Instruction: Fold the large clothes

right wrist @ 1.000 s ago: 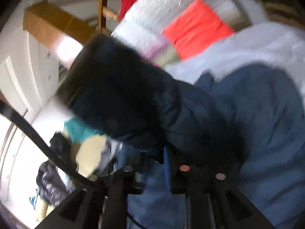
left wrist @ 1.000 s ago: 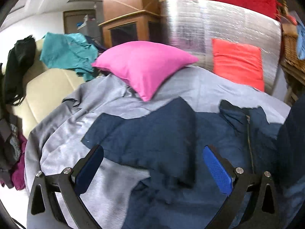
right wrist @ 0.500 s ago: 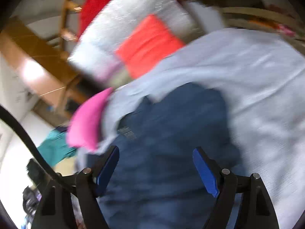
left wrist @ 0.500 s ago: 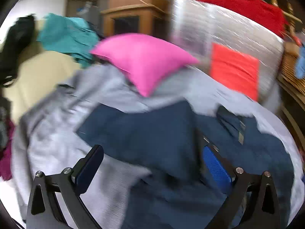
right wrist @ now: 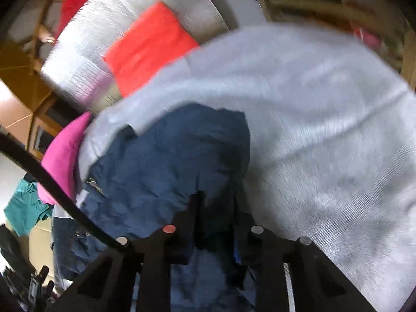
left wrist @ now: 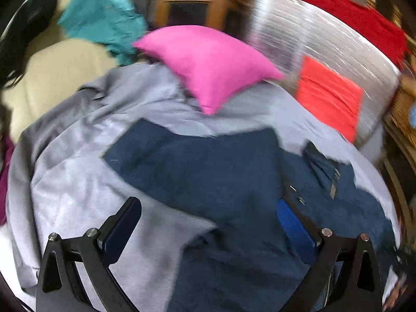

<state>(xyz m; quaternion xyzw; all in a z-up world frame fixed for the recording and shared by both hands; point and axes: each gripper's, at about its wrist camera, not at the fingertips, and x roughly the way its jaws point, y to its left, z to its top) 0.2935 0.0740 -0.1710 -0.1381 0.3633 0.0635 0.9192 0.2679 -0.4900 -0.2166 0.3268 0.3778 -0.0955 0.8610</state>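
Tilting downward, right gripper (right wrist: 215, 208) just closed on navy jacket (right wrist: 166, 161); left gripper (left wrist: 208, 223) wide apart.

Home living room: cream sofa (left wrist: 59, 70), pink cushion (left wrist: 210, 62), wooden cabinet (left wrist: 192, 2), strewn clothes.

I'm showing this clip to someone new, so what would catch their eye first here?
Probably the bright pink pillow at the far edge of the grey blanket, with the orange-red cushion leaning on the silver panel to its right. Next, the navy jacket spread mid-blanket, a bunch of it between the right gripper's just-closing jaws.
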